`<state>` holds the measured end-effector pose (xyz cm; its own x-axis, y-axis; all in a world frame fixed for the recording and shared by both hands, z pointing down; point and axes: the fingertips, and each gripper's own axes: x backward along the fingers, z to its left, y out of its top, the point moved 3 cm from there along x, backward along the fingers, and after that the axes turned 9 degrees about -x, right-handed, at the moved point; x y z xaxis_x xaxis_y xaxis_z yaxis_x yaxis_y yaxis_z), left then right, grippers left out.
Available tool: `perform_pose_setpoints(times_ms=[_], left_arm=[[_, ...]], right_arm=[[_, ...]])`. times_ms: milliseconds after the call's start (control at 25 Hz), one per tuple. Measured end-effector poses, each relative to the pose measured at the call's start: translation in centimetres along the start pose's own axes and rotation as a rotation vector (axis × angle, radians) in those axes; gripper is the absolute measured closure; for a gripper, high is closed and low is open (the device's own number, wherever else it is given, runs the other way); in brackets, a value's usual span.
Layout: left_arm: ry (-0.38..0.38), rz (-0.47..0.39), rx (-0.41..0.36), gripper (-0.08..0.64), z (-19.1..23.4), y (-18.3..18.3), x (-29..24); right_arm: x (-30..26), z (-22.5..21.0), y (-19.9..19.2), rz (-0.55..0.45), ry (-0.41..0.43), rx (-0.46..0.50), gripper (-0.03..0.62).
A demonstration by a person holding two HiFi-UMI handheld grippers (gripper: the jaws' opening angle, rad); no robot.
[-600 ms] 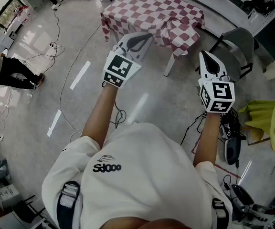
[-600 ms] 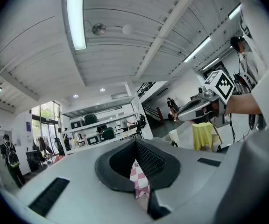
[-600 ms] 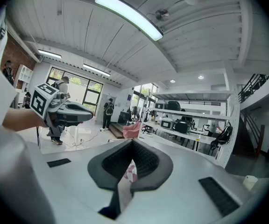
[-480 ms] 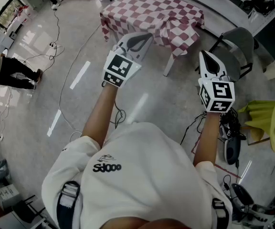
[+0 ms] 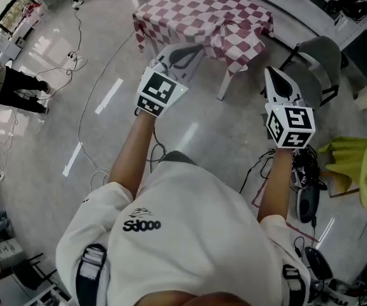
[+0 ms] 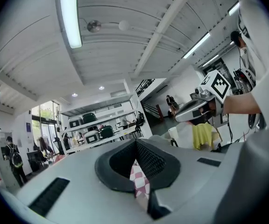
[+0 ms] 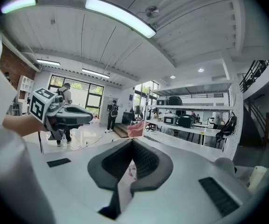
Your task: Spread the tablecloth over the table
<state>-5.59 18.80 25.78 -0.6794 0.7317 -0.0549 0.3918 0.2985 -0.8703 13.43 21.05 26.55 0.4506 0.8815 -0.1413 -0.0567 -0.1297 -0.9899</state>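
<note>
Head view: red-and-white checked tablecloth point(image 5: 196, 11) already lies draped over the small white-legged table point(image 5: 225, 85), rumpled at its near right corner.
Left gripper point(image 5: 195, 47) and right gripper point(image 5: 271, 74) are both clenched on nothing; smoothing that corner seems all that remains.

tablecloth point(image 5: 196, 11): red-and-white check, lying over the top | near right corner bunched up, hanging low in folds | left side drops straight | table point(image 5: 225, 85): one white leg showing under the cloth
</note>
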Motion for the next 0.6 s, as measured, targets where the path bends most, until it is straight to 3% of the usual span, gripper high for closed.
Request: perform_pose_setpoints(times_ms=[280,600], left_arm=[[0.008,0.042,0.034,0.534,-0.9,-1.6,-1.1],[-0.002,0.033,0.040,0.534,1.5,-3.5,-5.1]], right_arm=[[-0.1,-1.1,-1.5,-0.012,0.040,-0.022,0.571],[-4.3,-3.9,-1.5,-0.014,0.033,-0.060,0.571]])
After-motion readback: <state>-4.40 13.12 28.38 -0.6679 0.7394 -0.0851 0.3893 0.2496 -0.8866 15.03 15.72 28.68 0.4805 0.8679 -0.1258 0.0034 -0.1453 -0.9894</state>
